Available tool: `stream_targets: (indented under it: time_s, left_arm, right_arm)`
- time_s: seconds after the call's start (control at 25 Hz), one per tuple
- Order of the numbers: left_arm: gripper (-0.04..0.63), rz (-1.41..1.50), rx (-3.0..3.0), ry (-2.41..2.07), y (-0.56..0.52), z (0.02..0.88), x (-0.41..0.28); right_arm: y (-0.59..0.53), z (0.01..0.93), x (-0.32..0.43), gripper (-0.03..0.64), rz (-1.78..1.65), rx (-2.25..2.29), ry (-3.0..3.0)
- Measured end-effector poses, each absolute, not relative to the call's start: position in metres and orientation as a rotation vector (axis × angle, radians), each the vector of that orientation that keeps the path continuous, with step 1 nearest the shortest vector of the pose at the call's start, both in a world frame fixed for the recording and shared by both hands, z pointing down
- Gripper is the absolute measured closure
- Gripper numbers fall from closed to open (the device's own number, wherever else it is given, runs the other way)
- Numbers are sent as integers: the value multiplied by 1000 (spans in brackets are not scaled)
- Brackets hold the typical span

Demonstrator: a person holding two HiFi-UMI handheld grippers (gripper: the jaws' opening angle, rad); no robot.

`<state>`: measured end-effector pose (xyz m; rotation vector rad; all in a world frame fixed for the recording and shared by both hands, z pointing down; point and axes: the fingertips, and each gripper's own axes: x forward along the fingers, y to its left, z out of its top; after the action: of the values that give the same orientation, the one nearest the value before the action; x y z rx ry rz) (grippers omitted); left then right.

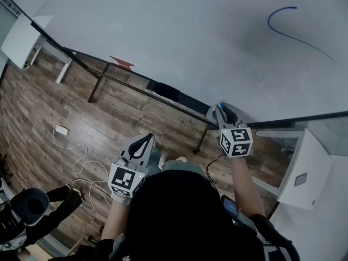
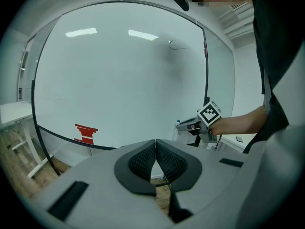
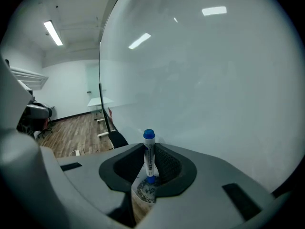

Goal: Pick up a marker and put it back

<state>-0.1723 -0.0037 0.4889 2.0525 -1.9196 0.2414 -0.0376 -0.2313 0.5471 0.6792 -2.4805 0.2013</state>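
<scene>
Marker point(image 3: 149, 157) upright in right gripper point(image 3: 149, 148)

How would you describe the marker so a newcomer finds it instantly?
Start at the big whiteboard, then find the right claw at its lower edge. Clamped in it is a white marker with a blue cap; the left claw, shut, holds nothing.

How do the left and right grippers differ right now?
The left gripper has its jaws together and empty; the right gripper has them shut on a blue-capped marker. The right gripper is near the whiteboard's lower edge; the left gripper hangs farther back. Both point towards the whiteboard.
</scene>
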Motion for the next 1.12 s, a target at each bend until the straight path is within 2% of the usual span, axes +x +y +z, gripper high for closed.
stream_targets:
  time_s: [0.52, 1.12]
  left_arm:
    - [575, 215, 2093, -1890, -1, 491, -171]
    - [575, 221, 2253, -1737, -36, 481, -157]
  right_arm:
    - [-231, 548, -35, 523, 205, 698, -2464]
    - [-215, 491, -3, 511, 200, 861, -2517]
